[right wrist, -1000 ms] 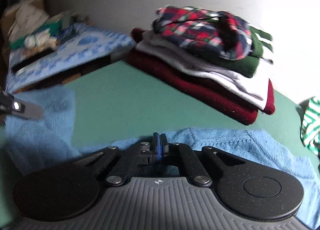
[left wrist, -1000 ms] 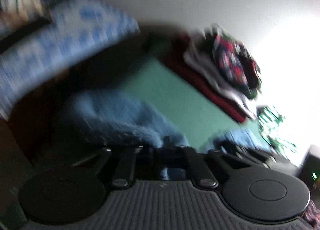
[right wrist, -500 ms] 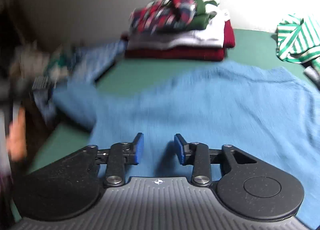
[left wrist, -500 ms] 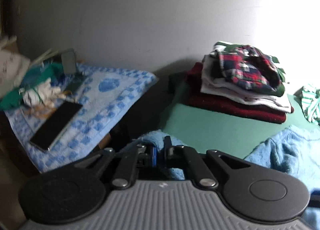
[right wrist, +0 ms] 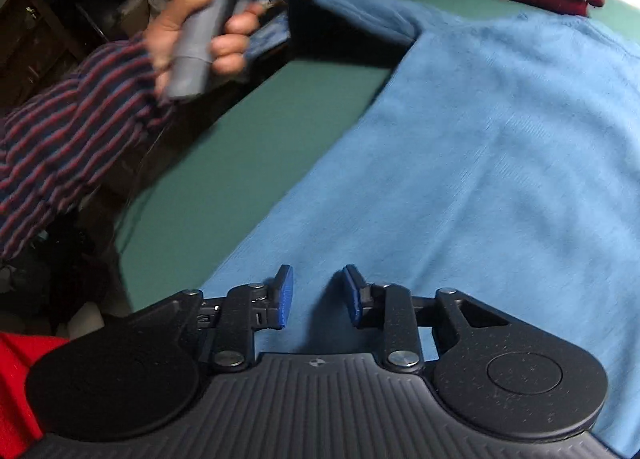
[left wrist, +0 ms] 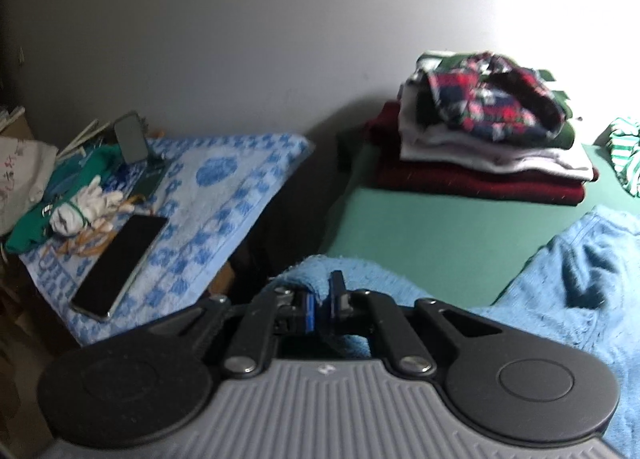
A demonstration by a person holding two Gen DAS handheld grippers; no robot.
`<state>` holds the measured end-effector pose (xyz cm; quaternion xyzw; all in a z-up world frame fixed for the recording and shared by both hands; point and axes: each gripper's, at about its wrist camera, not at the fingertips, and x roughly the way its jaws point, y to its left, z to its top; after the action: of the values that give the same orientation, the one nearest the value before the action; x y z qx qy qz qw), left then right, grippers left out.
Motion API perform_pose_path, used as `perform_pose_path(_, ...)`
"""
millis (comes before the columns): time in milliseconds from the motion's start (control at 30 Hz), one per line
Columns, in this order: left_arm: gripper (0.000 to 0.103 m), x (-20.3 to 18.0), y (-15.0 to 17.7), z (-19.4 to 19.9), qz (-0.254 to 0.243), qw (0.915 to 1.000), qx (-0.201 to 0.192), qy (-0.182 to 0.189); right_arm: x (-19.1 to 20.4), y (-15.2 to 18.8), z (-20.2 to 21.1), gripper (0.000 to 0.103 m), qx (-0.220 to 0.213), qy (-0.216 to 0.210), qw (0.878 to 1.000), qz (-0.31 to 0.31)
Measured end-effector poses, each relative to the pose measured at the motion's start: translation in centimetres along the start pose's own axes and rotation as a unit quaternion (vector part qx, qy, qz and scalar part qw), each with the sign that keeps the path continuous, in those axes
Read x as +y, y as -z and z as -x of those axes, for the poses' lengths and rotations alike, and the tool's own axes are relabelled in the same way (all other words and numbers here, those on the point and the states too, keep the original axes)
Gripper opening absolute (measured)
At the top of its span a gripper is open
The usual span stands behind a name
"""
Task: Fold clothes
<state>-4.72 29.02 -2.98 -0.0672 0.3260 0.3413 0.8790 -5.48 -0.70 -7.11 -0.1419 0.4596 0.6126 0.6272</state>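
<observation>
fuzzy matt knit blue sweater [right wrist: 500,147]

No legible text, label, brand or number. Faint reddish marks on the white bag [left wrist: 24,167] at 9 o'clock cannot be read.

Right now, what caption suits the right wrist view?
Open right gripper above a spread blue sweater; left hand grips its tool.

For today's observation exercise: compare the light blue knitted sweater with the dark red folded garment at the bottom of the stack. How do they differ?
The light blue knitted sweater lies spread open across the green table; the dark red folded garment is folded flat. The sweater has nothing on it; the red garment carries a pile topped by a plaid shirt. The left gripper is shut on the sweater's sleeve; nothing grips the red garment. Both rest on the same table.
</observation>
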Motion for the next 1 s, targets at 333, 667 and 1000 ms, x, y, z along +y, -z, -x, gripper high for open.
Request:
perform_pose_path(333,0.004,-3.8,-0.8,4.0,-0.093,0.9930,-0.069,0.024,-2.4,-2.6,6.2,0.036,0.050,0.100,0.993,0.024)
perform_pose_path(667,0.006,-18.3,4.2,11.8,-0.261,0.9507,-0.135,0.100,-12.6,-9.4,16.6,0.048,-0.030,0.184,0.982,-0.039)
perform_pose_path(1000,0.031,-28.5,14.1,15.5,-0.411,0.8939,-0.109,0.142,-16.8,-8.4,13.9,0.056,-0.072,0.138,0.984,-0.089)
